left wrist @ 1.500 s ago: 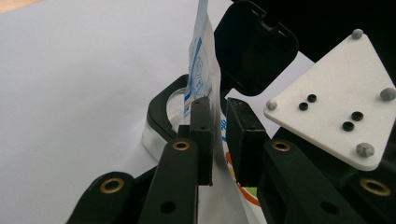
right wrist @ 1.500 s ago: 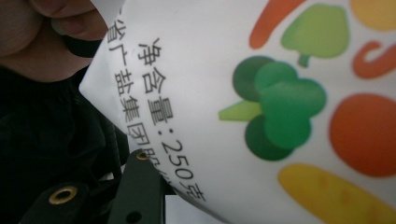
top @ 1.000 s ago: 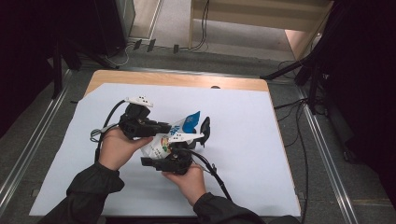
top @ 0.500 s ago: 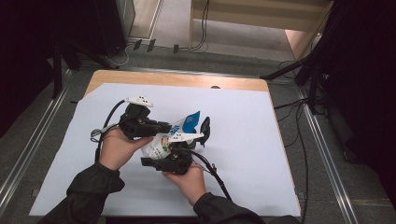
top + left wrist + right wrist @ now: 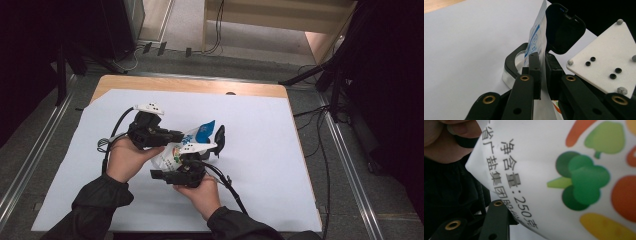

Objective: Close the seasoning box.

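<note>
A white bag (image 5: 172, 154) with a blue top and printed vegetables is held above the white sheet between both hands. My left gripper (image 5: 180, 136) is shut on the bag's thin edge (image 5: 536, 37), its two jaws pressed together on it (image 5: 543, 75). My right gripper (image 5: 211, 145) comes up from below the bag, with one broad black pad (image 5: 564, 30) beside the blue top and the jaws standing apart. In the right gripper view the bag (image 5: 574, 170) is so close that it hides one jaw.
A white sheet (image 5: 265, 165) covers most of the wooden table (image 5: 200, 86). Cables trail from both grippers over the sheet. Beyond the table, on the floor, are cables (image 5: 320, 150), metal rails and a wooden frame (image 5: 280, 20).
</note>
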A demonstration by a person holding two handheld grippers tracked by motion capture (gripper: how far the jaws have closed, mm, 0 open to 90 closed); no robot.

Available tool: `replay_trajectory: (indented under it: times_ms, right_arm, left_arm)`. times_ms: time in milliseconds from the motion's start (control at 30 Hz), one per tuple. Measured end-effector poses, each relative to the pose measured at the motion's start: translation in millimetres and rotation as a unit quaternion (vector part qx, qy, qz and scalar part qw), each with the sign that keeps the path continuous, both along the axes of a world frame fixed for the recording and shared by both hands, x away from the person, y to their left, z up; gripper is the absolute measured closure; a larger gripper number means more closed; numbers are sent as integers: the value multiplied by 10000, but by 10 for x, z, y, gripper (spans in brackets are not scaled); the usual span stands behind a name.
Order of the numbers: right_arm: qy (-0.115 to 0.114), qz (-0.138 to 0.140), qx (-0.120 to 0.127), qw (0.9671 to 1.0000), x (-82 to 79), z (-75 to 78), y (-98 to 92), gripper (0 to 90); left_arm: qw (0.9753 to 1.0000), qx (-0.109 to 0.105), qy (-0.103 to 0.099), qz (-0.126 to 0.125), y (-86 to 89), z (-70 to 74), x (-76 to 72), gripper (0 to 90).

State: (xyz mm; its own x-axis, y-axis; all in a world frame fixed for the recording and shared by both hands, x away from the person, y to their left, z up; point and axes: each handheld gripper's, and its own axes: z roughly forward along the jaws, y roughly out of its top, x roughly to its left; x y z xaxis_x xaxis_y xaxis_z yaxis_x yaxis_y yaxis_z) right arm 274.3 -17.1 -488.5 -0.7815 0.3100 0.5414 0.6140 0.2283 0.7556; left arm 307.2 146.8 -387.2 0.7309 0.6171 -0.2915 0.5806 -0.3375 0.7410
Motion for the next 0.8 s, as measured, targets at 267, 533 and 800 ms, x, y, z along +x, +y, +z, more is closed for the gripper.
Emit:
replay_trajectory:
  times_ms: [267, 533, 800]
  right_arm:
    - [63, -7, 50, 10000, 6, 4, -7, 626]
    - [183, -14, 144, 9997, 13, 10, -14, 628]
    - [219, 11, 199, 9996, 10, 15, -10, 627]
  left_arm:
    - [10000, 2, 30, 8, 10, 3, 4, 861]
    - [10000, -49, 35, -1, 11, 12, 5, 854]
    - [10000, -68, 27, -5, 11, 31, 3, 853]
